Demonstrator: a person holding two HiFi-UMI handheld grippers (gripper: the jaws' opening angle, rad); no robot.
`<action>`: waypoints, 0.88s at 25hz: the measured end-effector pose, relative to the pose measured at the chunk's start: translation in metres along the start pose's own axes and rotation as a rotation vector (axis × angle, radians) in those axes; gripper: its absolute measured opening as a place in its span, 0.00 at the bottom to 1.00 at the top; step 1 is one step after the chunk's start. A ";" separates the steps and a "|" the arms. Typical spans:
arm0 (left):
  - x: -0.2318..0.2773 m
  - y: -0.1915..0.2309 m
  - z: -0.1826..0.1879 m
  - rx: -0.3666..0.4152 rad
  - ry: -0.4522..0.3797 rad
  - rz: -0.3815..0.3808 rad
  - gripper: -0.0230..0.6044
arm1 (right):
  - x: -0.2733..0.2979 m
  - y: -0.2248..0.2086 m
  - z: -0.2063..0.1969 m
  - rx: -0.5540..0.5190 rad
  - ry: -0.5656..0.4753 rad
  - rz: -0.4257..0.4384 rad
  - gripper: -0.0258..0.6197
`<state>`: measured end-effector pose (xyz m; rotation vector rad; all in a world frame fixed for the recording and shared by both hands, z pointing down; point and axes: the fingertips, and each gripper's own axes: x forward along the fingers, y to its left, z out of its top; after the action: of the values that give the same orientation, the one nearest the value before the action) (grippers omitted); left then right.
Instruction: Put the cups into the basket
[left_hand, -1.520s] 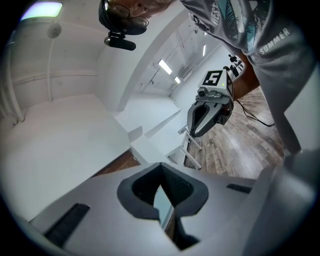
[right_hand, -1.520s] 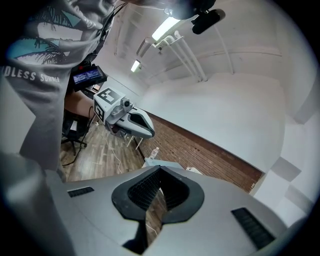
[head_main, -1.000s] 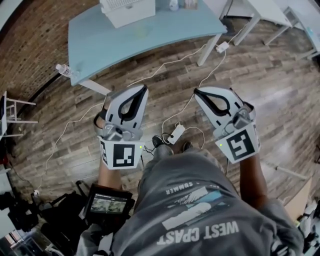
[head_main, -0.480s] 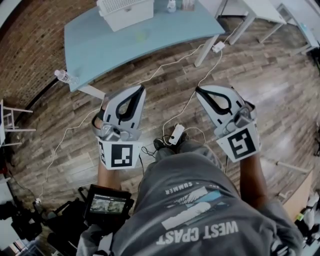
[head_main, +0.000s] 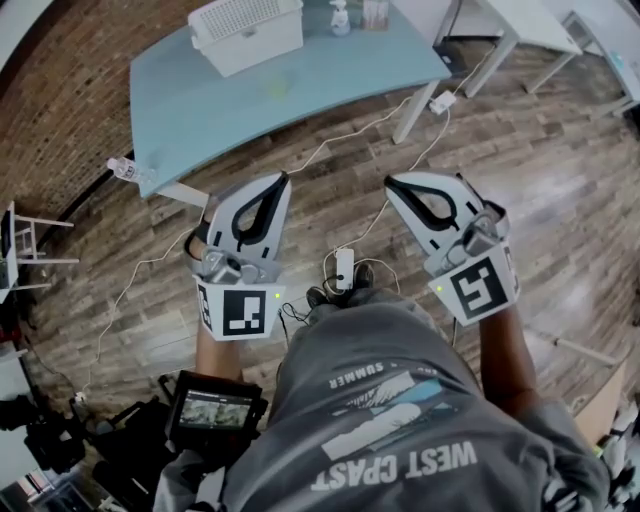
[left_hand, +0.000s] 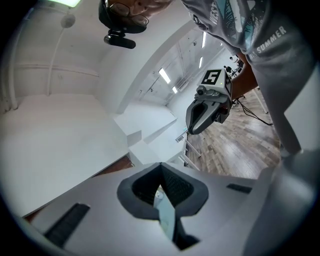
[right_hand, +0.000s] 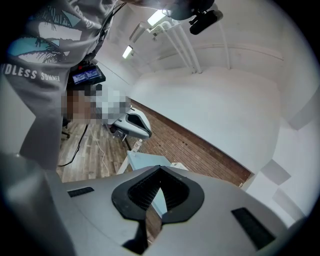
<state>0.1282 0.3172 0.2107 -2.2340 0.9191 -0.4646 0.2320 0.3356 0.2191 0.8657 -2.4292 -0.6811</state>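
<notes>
- L gripper (head_main: 279, 181): held low in front of the person's waist, over the wood floor (head_main: 540, 180), tip pointing fwd toward the table (head_main: 300, 95). Jaws together, tips meeting, nothing btwn them.
- R gripper (head_main: 394, 184): same height on the other side, well apart from the L one, angled slightly inward. Jaws also closed tip to tip, nothing held.
- Each gripper's marker cube faces up at its rear end, close to the person's grey T-shirt (head_main: 390, 400).
- White basket (head_main: 246, 30): slatted, sits on the far part of the light-blue table, well ahead of both grippers.
- Cups: not clearly readable. A small pale item (head_main: 376, 11) stands at the frame's top edge, right of the basket and just beside a spray bottle (head_main: 340, 16); can't tell if it's the cups.
- Clear water bottle (head_main: 125, 168) stands by the table's near-left corner.
- White power strip (head_main: 343, 268) lies on the floor btwn the grippers, near the person's feet; a white cable (head_main: 330, 142) runs from it toward the table leg.
- Small lit screen (head_main: 213, 408) hangs at the person's left hip.
- Brick wall behind the table, per R gripper view.
</notes>
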 end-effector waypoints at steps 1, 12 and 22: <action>0.007 0.000 0.002 0.010 0.005 0.006 0.04 | 0.000 -0.005 -0.003 -0.005 -0.013 0.006 0.06; 0.060 -0.003 -0.002 0.055 0.078 0.038 0.04 | 0.023 -0.044 -0.032 -0.125 -0.074 0.070 0.06; 0.069 0.017 -0.023 0.051 0.098 0.037 0.04 | 0.051 -0.052 -0.031 -0.098 -0.095 0.098 0.06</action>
<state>0.1553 0.2482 0.2196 -2.1605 0.9856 -0.5785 0.2372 0.2568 0.2262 0.6861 -2.4801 -0.8133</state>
